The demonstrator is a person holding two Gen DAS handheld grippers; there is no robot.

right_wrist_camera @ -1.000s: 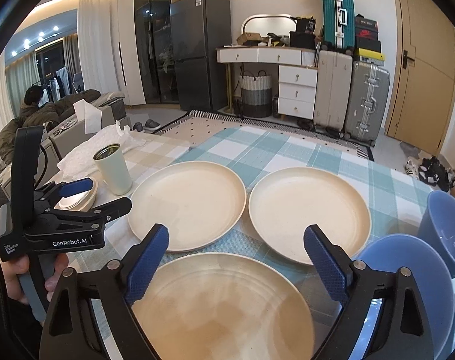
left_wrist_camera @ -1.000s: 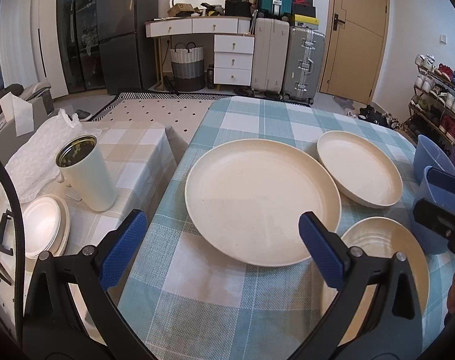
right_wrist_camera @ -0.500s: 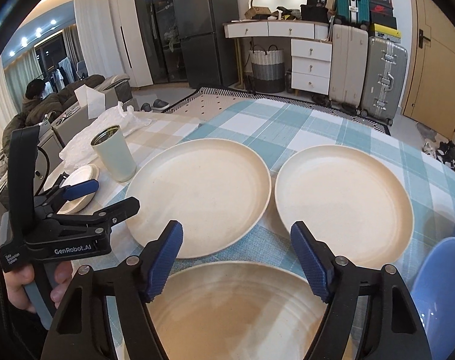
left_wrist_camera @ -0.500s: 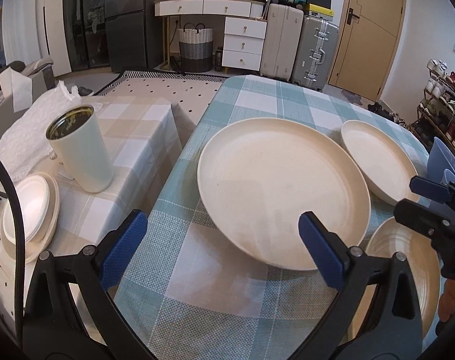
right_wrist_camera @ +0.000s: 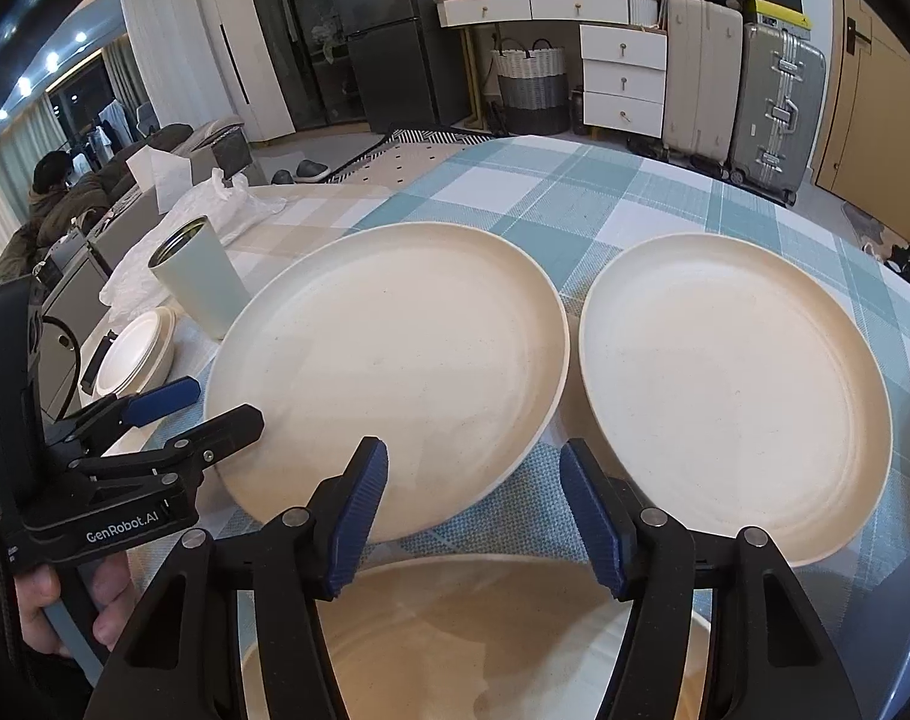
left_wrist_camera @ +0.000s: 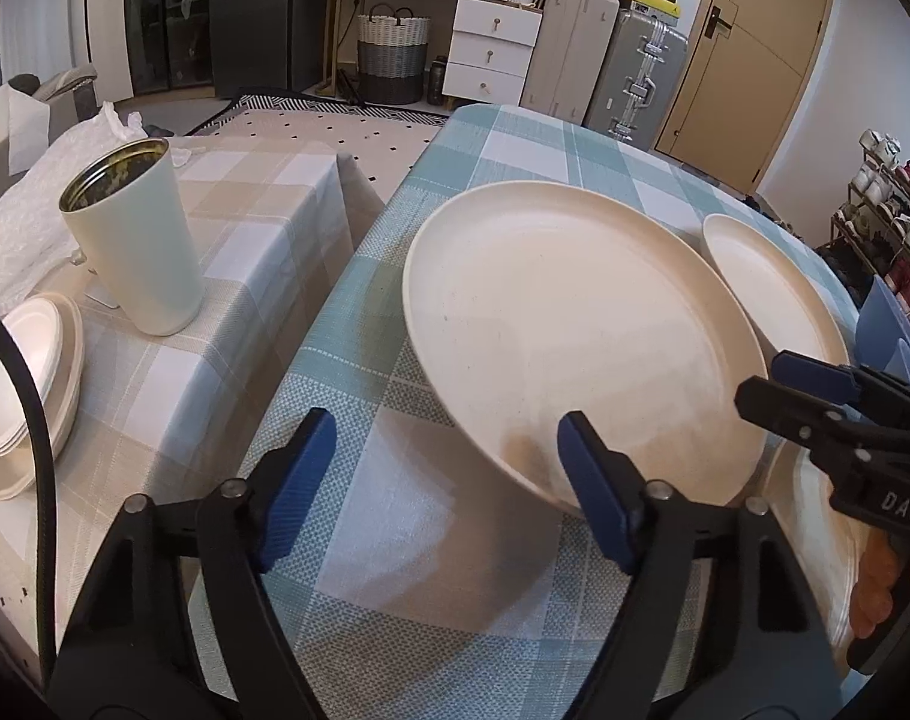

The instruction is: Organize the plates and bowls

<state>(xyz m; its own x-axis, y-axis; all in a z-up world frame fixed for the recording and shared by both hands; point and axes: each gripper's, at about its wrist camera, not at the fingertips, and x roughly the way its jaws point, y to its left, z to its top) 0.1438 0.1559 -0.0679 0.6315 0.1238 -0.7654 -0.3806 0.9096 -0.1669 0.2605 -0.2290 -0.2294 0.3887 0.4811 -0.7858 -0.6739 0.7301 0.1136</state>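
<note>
The left gripper (left_wrist_camera: 443, 480) hung low over the checked tabletop (left_wrist_camera: 359, 540) with its fingers (left_wrist_camera: 592, 492) closing, nothing yet pressed between them. Its right-hand finger sat against the near rim of the middle plate (left_wrist_camera: 574, 324), which lay from about twelve to two o'clock of the gripper; the other finger stood over bare cloth, so the rim was beside the gap, not inside it. In the right wrist view that same plate (right_wrist_camera: 395, 360) lay at eleven o'clock, with the far plate (right_wrist_camera: 730, 384) at one o'clock, the two just beside each other but not touching.

The right gripper (right_wrist_camera: 472, 516) also had its fingers (right_wrist_camera: 359, 504) closing on nothing. They hovered above the far rim of the near plate (right_wrist_camera: 478, 636), which spread toward six o'clock beneath the gripper; whether they touched that rim could not be told.

The plates are round, so no long axis matters; what counts is which rim faces which hand. The left hand looked nearer the middle plate, the right hand nearer the near plate. A pale cup (left_wrist_camera: 131, 240) and a small stack of white dishes (left_wrist_camera: 23, 384) stood at nine to ten o'clock on the side table, well apart from both grippers.
</note>
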